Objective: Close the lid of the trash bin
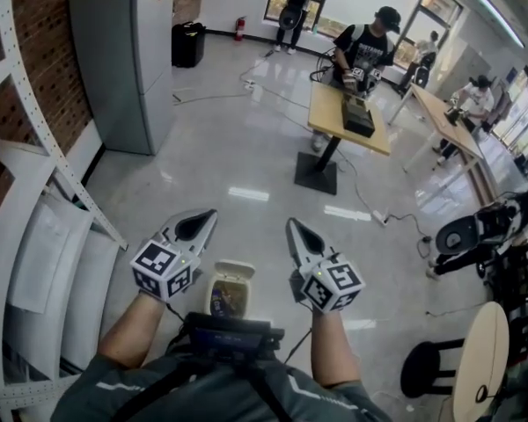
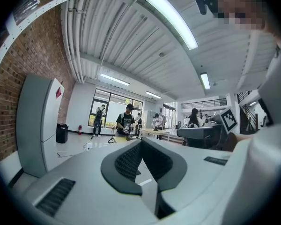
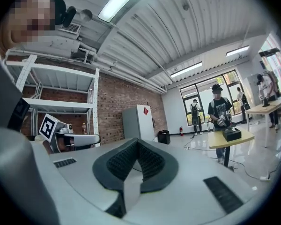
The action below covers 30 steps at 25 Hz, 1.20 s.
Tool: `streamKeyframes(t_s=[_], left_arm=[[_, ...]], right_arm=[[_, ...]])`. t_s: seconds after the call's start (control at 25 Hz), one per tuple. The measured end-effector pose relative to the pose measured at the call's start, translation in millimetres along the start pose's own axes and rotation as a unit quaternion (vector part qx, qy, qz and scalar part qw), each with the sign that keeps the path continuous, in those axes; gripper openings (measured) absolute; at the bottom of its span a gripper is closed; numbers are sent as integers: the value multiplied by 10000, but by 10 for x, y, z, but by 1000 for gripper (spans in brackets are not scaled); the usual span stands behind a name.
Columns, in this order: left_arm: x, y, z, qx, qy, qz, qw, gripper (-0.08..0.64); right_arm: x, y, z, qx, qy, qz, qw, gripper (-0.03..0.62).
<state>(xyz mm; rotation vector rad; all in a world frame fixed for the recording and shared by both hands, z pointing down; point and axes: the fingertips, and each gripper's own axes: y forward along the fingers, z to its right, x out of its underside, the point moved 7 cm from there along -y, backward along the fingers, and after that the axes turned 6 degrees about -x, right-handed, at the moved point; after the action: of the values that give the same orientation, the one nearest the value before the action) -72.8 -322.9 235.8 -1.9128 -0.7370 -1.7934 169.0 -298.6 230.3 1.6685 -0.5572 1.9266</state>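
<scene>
Head view, lower centre: trash bin [image 1: 214, 295] lid [image 1: 236, 271] open; left gripper [image 1: 202, 222] and right gripper [image 1: 299, 234] above, fingers together, empty, probably poised to push.

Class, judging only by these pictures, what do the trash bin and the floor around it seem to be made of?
Trash bin: probably plastic; cream, with a smooth, moulded, matte look. Floor: possibly polished tile or sealed concrete; pale grey and glossy, mirroring the window light.

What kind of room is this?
Probably a workshop or lab: a red brick wall, a shiny pale floor, and a person in a black cap handling equipment at a light wooden table.
</scene>
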Motion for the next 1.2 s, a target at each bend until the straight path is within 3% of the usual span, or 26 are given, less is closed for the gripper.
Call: streamKeyframes(t_s=[0.28,0.48,0.96,1.2], left_arm=[[94,168,-493,341,-160,-79,9993,-8],[238,375,-616,489,-256,-213,9982,-8],[680,724,-495,94,-474,-825,9954,-8],[1044,1010,-469,-83,-621,-1183,9910,-8]], right_arm=[[30,369,-29,453,24,-43,9990,11],[160,538,79,634,146,-218,9976,11],[525,627,481,380,525,-649,9958,11],[898,780,740,192,726,-950,9926,11]])
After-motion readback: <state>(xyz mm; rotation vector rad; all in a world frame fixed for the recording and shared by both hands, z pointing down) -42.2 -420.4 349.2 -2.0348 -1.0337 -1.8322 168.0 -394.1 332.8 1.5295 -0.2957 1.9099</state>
